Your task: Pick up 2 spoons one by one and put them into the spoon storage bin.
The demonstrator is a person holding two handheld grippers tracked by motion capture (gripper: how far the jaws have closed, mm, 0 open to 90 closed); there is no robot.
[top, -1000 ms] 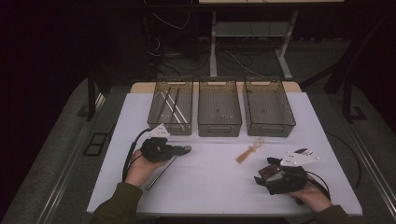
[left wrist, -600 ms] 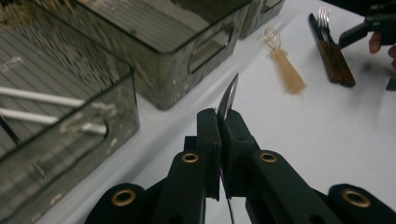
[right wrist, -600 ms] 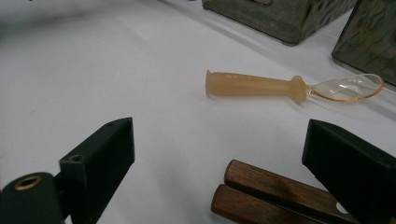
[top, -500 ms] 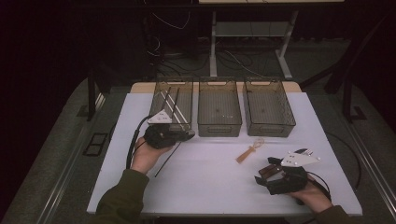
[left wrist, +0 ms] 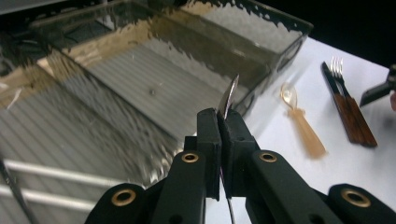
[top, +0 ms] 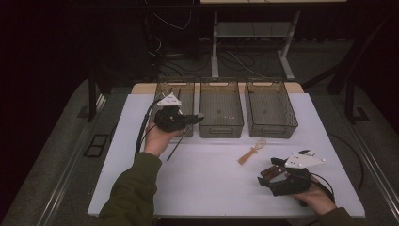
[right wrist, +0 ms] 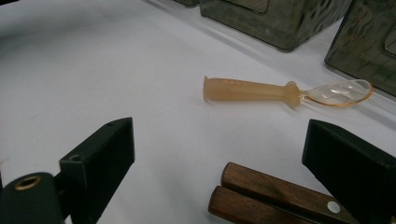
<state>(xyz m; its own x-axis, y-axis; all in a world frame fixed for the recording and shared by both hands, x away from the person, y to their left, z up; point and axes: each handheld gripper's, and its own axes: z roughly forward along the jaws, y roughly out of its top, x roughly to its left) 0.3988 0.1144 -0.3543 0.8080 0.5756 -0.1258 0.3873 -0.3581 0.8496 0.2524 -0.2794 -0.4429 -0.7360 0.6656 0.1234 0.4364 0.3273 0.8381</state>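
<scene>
My left gripper (top: 196,117) is shut on a thin metal knife (left wrist: 229,95), whose blade tip pokes up between the pads (left wrist: 208,135). Its dark handle (top: 175,146) hangs down toward the table. The gripper hovers at the front of the left bin (top: 165,92) and the middle bin (top: 221,127). My right gripper (right wrist: 224,144) rests open on the table at the front right, its jaws straddling two wooden-handled utensils (right wrist: 271,191), a fork and a knife (left wrist: 349,105). An amber plastic spoon (right wrist: 261,89) lies just beyond them.
Three dark mesh bins stand in a row at the back of the white table (top: 207,183); the right bin (top: 282,127) is nearest the spoon (top: 251,151). The left bin holds some thin utensils. Cables trail from both grippers.
My left hand has risen off the table and moved toward the bins, carrying the knife. The right hand has stayed put.
</scene>
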